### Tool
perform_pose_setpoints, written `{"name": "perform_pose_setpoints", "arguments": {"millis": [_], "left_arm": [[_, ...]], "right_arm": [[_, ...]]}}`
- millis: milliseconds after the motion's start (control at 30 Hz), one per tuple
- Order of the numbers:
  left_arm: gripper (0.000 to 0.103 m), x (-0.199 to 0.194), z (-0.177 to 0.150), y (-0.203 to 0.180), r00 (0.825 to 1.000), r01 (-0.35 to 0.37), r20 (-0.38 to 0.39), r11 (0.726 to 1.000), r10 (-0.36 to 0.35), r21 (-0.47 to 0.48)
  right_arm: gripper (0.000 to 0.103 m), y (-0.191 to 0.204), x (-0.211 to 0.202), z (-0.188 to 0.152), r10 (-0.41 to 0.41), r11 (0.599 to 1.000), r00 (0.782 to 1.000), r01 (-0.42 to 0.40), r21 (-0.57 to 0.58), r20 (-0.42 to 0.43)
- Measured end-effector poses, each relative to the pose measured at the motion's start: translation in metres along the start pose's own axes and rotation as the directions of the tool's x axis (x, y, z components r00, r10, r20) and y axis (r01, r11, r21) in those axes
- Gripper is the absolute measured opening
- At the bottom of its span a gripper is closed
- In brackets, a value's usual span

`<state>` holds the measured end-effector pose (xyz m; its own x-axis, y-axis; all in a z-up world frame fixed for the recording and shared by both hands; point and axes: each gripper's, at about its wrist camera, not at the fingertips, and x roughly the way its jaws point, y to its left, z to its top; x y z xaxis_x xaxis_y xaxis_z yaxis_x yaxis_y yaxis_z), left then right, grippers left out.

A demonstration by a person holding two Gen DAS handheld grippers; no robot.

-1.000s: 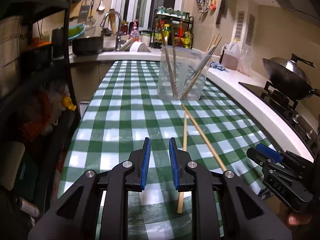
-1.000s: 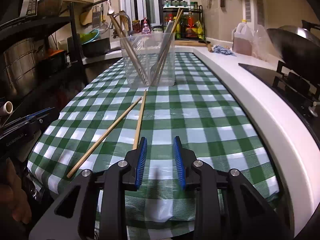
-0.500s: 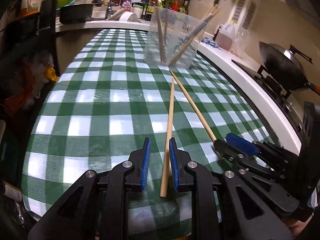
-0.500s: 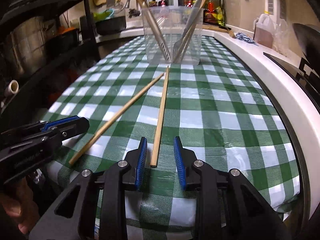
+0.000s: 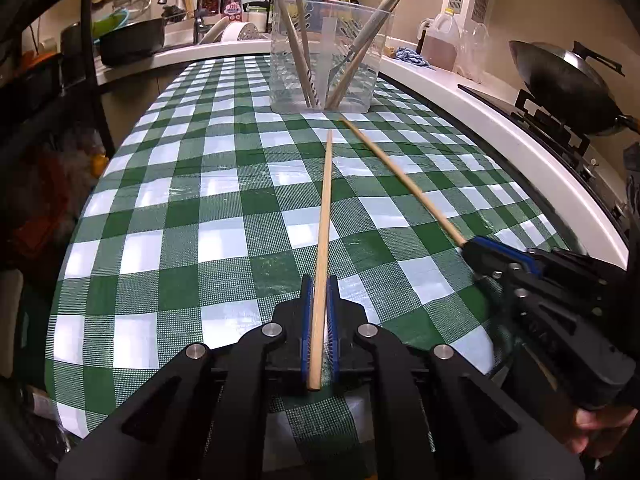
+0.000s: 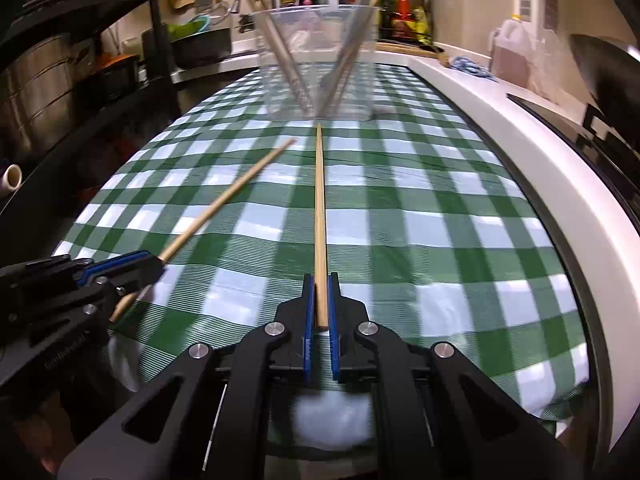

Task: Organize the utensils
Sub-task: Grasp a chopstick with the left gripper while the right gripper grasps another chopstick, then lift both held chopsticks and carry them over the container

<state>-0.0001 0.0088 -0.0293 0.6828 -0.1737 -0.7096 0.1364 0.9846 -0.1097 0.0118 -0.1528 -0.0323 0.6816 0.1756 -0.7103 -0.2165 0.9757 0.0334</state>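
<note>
Table (image 5: 224,216) under a green check cloth. Ahead of both sets of fingers stands a clear plastic holder (image 5: 326,56), upright, with several chopsticks and at least one grey-handled utensil leaning inside.

Left gripper (image 5: 320,308): fingers closed on the near end of one chopstick (image 5: 325,208), which runs straight ahead, tip just short of the holder. Right gripper (image 6: 320,304): fingers closed on the near end of the other chopstick (image 6: 319,208), tip also near the holder's base. Both look barely off the cloth, if at all; can't tell.

Risks, my read: each stick is held at its very end, so it may pivot or droop in the fingers on lifting. The tips sit close together, so they could cross, or knock the light holder and tip it.
</note>
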Motion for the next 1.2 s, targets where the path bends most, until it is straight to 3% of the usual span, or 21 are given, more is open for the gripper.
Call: {"name": "perform_pose_setpoints", "arguments": {"millis": [300, 767, 1200], "left_arm": [[0.007, 0.005, 0.008, 0.008, 0.999, -0.026, 0.032, 0.998, 0.027, -0.048], [0.007, 0.002, 0.000, 0.012, 0.998, -0.039, 0.046, 0.996, 0.043, -0.074], [0.007, 0.001, -0.002, 0.009, 0.996, -0.066, 0.062, 0.996, 0.070, -0.064]], "right_arm": [[0.007, -0.027, -0.008, -0.006, -0.070, 0.996, 0.998, 0.069, 0.064, 0.008], [0.015, -0.033, -0.006, -0.007, -0.056, 0.996, 0.998, 0.056, 0.065, 0.003], [0.014, -0.032, -0.005, -0.007, -0.060, 0.996, 0.998, 0.059, 0.060, 0.019]]}}
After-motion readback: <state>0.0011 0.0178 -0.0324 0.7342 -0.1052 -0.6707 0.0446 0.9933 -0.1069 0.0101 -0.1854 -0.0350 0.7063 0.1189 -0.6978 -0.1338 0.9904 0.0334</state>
